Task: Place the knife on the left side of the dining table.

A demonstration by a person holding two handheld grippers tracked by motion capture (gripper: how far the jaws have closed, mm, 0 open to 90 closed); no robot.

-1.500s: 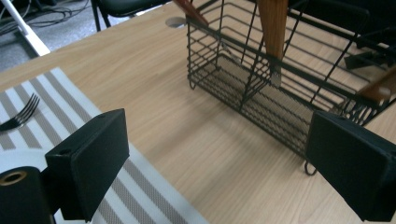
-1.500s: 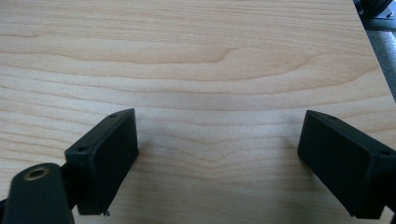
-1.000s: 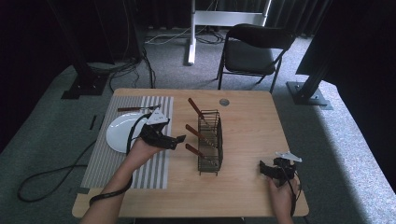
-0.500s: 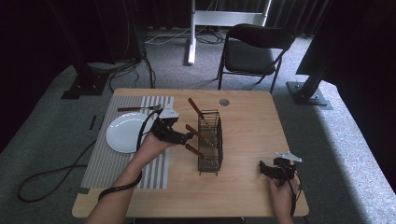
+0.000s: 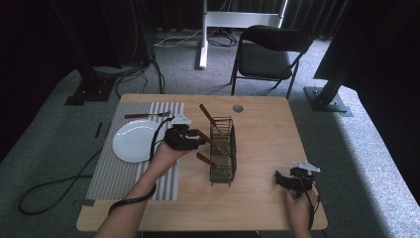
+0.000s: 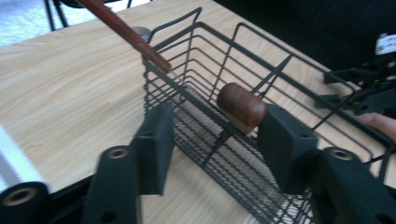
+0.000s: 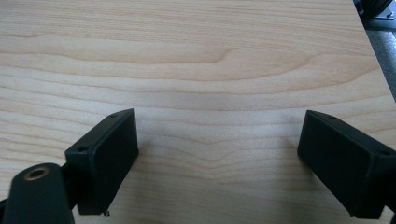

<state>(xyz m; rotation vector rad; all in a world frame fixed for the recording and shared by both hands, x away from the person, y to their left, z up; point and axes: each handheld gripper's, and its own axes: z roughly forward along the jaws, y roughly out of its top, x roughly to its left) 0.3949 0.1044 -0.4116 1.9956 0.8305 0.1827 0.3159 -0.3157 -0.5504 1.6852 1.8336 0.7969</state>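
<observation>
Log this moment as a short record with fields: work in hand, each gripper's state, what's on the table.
work in hand: left gripper reaching for a wooden handle that sticks out of the wire basket
left gripper: open, jaws either side of the handle's end, not closed on it
right gripper: open, nothing between its jaws, low over bare table
other items: white plate on striped mat; utensil beyond the plate

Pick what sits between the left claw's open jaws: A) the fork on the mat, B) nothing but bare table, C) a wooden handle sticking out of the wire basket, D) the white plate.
C: in the left gripper view the left claw is open, with the wooden handle of the wire basket between its jaws.
</observation>
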